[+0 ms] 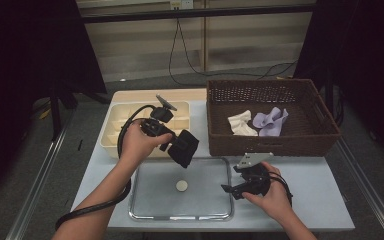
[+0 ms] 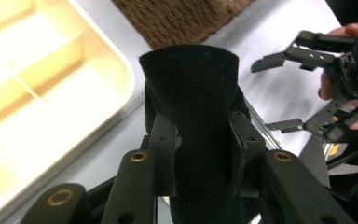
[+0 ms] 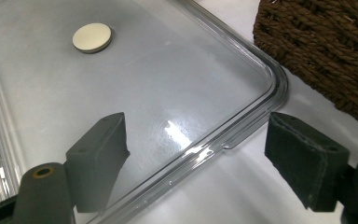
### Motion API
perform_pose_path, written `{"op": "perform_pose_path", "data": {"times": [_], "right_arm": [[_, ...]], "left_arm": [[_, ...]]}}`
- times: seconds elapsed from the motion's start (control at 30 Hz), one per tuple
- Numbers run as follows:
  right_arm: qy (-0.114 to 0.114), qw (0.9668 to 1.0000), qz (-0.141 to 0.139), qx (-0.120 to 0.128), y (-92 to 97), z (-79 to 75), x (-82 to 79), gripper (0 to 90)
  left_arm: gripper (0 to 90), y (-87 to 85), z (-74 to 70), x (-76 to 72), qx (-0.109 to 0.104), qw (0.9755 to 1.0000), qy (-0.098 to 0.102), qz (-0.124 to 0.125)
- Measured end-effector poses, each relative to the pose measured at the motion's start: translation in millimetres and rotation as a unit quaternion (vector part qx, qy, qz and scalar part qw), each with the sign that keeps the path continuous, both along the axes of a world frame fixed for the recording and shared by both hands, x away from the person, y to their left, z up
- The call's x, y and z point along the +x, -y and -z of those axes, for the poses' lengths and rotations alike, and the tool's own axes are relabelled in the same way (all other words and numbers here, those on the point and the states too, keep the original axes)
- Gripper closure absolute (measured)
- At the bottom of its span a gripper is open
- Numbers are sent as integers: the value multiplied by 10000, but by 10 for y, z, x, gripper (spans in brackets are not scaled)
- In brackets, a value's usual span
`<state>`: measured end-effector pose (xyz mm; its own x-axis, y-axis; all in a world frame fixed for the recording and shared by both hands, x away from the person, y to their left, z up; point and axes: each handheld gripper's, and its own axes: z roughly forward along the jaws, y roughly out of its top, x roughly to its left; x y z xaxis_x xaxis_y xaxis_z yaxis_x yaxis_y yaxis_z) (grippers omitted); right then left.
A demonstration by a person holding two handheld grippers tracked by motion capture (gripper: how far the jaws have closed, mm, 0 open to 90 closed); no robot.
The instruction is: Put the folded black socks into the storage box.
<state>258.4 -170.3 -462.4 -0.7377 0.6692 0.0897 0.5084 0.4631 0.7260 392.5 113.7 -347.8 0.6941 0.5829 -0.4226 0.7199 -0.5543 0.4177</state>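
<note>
My left gripper hovers above the table, between the cream tray and the clear tray, shut on a black folded cloth. In the left gripper view the black cloth sticks up between the two jaws, which press on its sides. My right gripper stands open at the right edge of the clear tray. Nothing lies between its pads, only the clear tray's rim beneath. A small round cream disc lies in the middle of the tray.
A brown wicker basket stands at the back right with a white cloth and a purple cloth inside. A cream divided tray sits at the back left. Bare table lies to the right of the clear tray.
</note>
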Motion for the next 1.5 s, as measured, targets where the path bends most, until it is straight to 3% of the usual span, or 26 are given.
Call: {"op": "perform_pose_path", "data": {"times": [0.27, 0.37, 0.47, 0.57, 0.6, 0.67, 0.7, 1.0, 1.2, 1.3, 1.4, 1.5], "right_arm": [[-29, 10000, 17, -3, -1, 3, 7, 201], [-41, 10000, 2, -18, -4, 6, 9, 200], [-46, 10000, -7, -22, -12, 6, 6, 200], [-36, 10000, -34, -10, -16, 5, 3, 200], [-40, 10000, -49, -10, -18, 7, 1, 200], [-13, 10000, -40, -49, -22, 14, 4, 200], [-26, 10000, -51, -61, -22, 13, 4, 200], [-58, 9999, -100, -52, -43, 21, -1, 199], [-53, 9999, -92, -37, -43, 18, -3, 199], [-51, 9999, -119, -31, -52, 23, -4, 199], [-44, 9999, -120, -57, -59, 26, -4, 199], [-75, 9999, -138, -44, -63, 32, -6, 199]], "left_arm": [[673, -62, -106, 163, 47, 9998, 79, -168], [673, -54, -108, 220, 43, 9994, 113, -329], [673, -61, -101, 299, -14, 9994, 67, -329], [673, -51, -89, 356, -16, 9984, 55, -556], [673, -65, -83, 385, 23, 9988, 144, -460], [673, -67, -84, 423, 78, 9985, 145, -530], [673, -54, -76, 431, 61, 9975, 158, -681], [673, -43, 126, 558, -7, 9955, 51, -943], [669, -81, 288, 587, 175, 9939, 49, -1084], [669, -88, 375, 584, 62, 9922, -48, -1245], [669, -86, 435, 589, 210, 9923, -34, -1217], [666, -79, 481, 593, 224, 9920, -47, -1245]]}}
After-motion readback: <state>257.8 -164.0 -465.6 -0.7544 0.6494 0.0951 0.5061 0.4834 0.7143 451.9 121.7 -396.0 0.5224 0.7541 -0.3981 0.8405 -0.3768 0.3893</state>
